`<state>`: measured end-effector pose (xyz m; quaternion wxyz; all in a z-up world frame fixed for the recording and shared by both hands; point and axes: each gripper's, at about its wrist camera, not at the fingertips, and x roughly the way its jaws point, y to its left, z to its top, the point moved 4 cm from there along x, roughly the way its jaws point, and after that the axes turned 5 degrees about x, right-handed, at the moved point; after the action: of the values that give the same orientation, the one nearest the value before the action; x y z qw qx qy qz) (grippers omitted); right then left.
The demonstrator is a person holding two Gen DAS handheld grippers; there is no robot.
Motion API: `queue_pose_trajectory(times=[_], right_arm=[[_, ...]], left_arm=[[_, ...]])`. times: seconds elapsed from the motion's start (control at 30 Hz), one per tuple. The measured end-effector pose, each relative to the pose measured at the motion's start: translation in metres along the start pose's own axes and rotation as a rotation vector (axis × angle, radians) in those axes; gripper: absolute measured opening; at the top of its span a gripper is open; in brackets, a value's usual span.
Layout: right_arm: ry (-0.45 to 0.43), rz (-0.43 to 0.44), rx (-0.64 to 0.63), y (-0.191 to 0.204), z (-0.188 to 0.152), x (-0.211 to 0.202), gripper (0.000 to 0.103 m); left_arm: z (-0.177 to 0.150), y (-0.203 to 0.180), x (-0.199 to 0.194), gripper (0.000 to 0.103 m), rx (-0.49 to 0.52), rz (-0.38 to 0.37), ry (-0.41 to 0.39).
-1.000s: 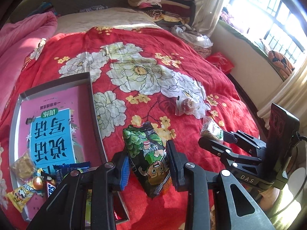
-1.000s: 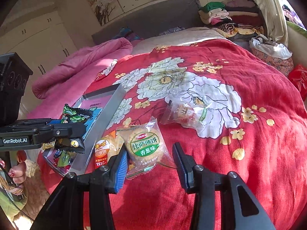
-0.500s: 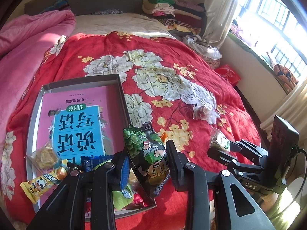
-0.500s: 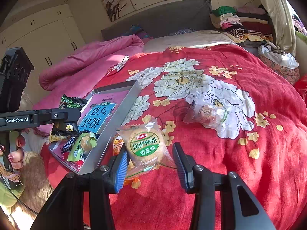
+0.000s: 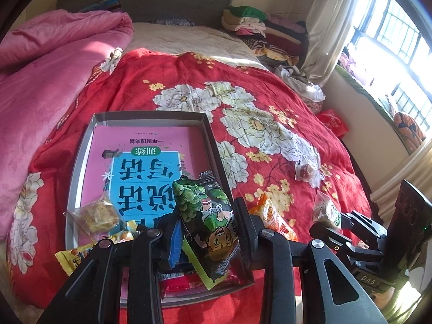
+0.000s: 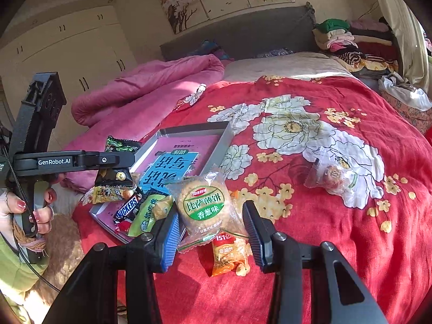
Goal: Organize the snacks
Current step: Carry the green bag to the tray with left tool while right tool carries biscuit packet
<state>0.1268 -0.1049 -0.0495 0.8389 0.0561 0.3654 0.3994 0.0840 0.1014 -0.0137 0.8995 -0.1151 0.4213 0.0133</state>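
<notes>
Left gripper [image 5: 208, 229]: I have its fingers [image 5: 244, 224] pinching a dark green pea-snack packet [image 5: 206, 221], gripped about the middle, top edge sticking up past the fingertips. The packet hangs over the near right corner of the grey tray [image 5: 78, 167].

Tray lies on the bed, on the red floral bedspread [image 5: 189, 91]. Its floor is covered by a pink and blue booklet [image 5: 145, 167]. Snacks pile at the near end: a clear-wrapped pastry [image 5: 94, 217] on the left, a yellow packet [image 5: 71, 259] poking over the near left rim; from the right wrist view a Snickers bar [image 6: 127, 208] and a light green packet [image 6: 151, 213] lie at the same end.

Right gripper [image 6: 210, 225]: I see a round biscuit [image 6: 203, 206] in clear wrap with a green label between its fingers [image 6: 170, 232], both pads against the wrapper's sides, the packet raised off the bedspread just right of the tray.

Below it an orange snack packet [image 6: 229, 253] lies flat on the bedspread. Further right, well apart, a small clear-wrapped cake [image 6: 333, 176] lies on a white flower.

A hand [image 6: 25, 213] with red nails holds the left gripper's handle at the left edge of the right wrist view. Pink quilt [image 5: 51, 62] bunched beyond the tray; folded clothes [image 5: 251, 24] stacked by the headboard.
</notes>
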Motion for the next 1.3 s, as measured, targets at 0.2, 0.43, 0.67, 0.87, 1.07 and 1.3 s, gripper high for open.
queue_pose_trajectory(times=[0.2, 0.43, 0.67, 0.87, 1.07, 1.3], right_arm=[[-0.006, 0.018, -0.029, 0.021, 0.003, 0.001, 0.046], [-0.003, 0.025, -0.059, 0.038, 0.005, 0.005, 0.046], [0.003, 0.029, -0.078, 0.047, 0.005, 0.008, 0.046], [0.020, 0.042, -0.107, 0.061, 0.003, 0.016, 0.046], [0.040, 0.057, -0.138, 0.078, 0.000, 0.025, 0.046], [0.062, 0.061, -0.165, 0.091, -0.004, 0.036, 0.046]], left_arm=[[0.001, 0.019, -0.012, 0.035, -0.028, 0.017, -0.028], [0.000, 0.042, -0.023, 0.035, -0.065, 0.041, -0.051], [-0.001, 0.062, -0.036, 0.035, -0.092, 0.068, -0.074], [-0.011, 0.082, -0.043, 0.035, -0.121, 0.090, -0.075], [-0.027, 0.100, -0.046, 0.035, -0.141, 0.110, -0.057], [-0.042, 0.110, -0.046, 0.035, -0.155, 0.112, -0.035]])
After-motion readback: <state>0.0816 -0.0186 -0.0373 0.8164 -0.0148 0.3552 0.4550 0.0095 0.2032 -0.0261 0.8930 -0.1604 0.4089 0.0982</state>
